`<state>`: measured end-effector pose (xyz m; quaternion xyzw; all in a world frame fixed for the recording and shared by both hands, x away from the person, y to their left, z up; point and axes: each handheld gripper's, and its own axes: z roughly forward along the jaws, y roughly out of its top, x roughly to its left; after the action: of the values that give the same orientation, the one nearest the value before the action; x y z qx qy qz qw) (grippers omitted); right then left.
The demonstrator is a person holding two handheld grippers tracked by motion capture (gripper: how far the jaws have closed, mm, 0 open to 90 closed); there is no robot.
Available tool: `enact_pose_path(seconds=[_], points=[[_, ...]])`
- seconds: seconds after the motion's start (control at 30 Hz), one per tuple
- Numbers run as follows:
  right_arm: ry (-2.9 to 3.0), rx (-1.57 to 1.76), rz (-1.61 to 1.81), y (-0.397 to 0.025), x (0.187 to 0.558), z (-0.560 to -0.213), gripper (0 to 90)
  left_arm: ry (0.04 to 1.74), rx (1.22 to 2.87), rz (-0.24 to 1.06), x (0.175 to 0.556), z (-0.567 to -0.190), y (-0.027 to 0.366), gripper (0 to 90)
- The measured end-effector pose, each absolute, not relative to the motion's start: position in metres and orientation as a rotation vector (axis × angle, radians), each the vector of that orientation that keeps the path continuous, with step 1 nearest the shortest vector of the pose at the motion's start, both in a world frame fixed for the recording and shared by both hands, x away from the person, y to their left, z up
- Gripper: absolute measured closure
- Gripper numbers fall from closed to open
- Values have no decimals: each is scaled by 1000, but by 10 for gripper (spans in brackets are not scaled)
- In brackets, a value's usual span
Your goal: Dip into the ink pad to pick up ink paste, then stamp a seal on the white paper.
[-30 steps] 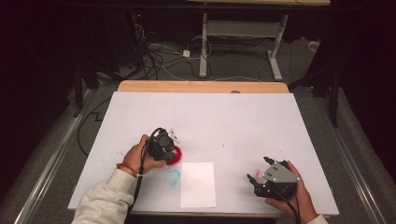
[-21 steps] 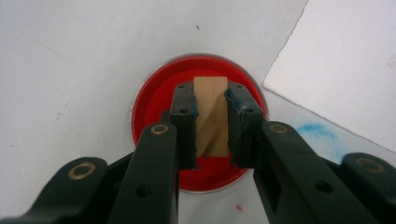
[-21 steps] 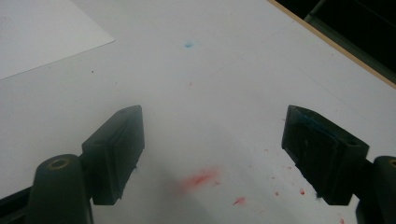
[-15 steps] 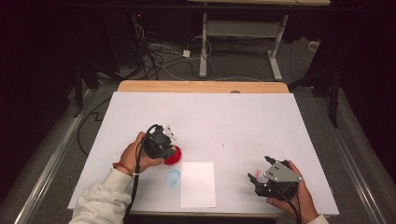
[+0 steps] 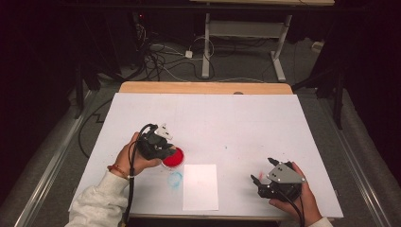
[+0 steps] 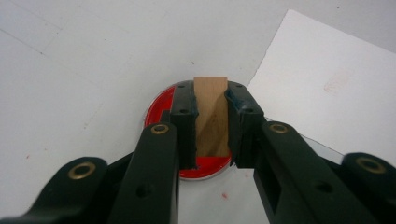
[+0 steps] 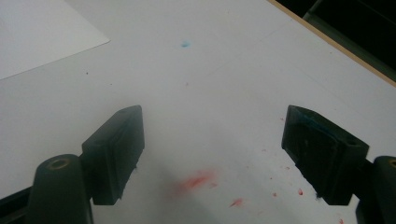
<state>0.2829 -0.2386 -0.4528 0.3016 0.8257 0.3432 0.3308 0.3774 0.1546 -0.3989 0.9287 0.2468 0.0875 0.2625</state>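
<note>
The left gripper (image 6: 211, 122) fingers pinch a wooden stamp (image 6: 211, 112) over the red ink pad (image 6: 161, 100) beneath them, the right gripper (image 7: 229, 154) fingers spread idle; a tilted press might ink unevenly.

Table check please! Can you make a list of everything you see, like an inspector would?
Surface: white table with red smears and a blue speck.
Job's things: wooden stamp over a red ink pad; white paper beside it.
Clutter: faint blue ring mark.
Grippers: left gripper shut on the wooden stamp; right gripper open above the table.
Cables: black cable trailing from the left gripper.
Surroundings: dark floor with tangled wires, desk legs.
</note>
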Motion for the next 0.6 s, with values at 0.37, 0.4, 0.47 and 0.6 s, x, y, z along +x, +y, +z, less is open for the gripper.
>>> enact_pose_path(seconds=[0.37, 0.4, 0.47, 0.6], points=[[2155, 786, 906, -238, 284, -452, 217, 644, 2492, 263, 368, -390, 154, 733], [2154, 787, 906, -238, 284, -452, 217, 637, 2493, 259, 368, -390, 154, 733], [2155, 786, 906, -239, 284, -452, 217, 631, 2497, 270, 366, -390, 153, 733], [2154, 783, 909, -238, 283, -451, 217, 611, 2493, 263, 363, -388, 150, 734]])
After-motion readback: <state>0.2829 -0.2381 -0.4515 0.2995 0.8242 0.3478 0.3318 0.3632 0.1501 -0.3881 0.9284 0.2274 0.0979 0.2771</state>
